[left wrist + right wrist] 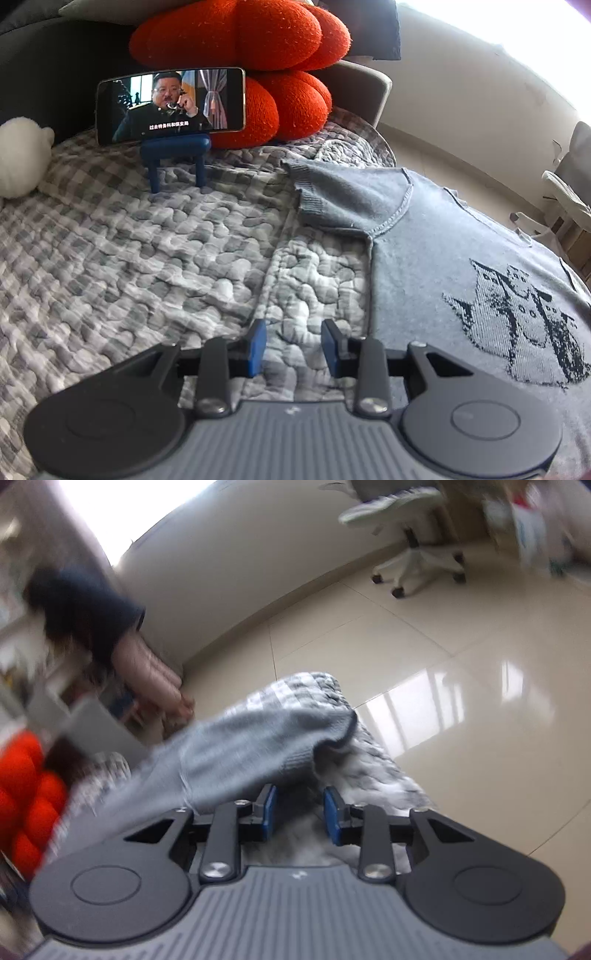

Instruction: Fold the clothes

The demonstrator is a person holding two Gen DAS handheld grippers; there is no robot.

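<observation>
A phone (170,105) stands on a blue stand (176,159) upon the checked quilt (147,251), before an orange cushion (258,66). A white office chair (410,535) stands on the tiled floor (461,657).

Checked quilt (147,258) carries grey shirt (424,258), phone stand (175,162), orange cushion (258,74)

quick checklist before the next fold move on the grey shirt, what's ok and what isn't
1. Left gripper open, jaws empty: ok.
2. Right gripper open, nothing clamped: ok.
3. Grey t-shirt lying flat on the checked quilt, print up: ok.
4. Near sleeve spread out, not folded in: not ok.
5. Right gripper at the other sleeve: ok, but view blurred.
6. Phone on stand apart from the shirt: ok.
</observation>
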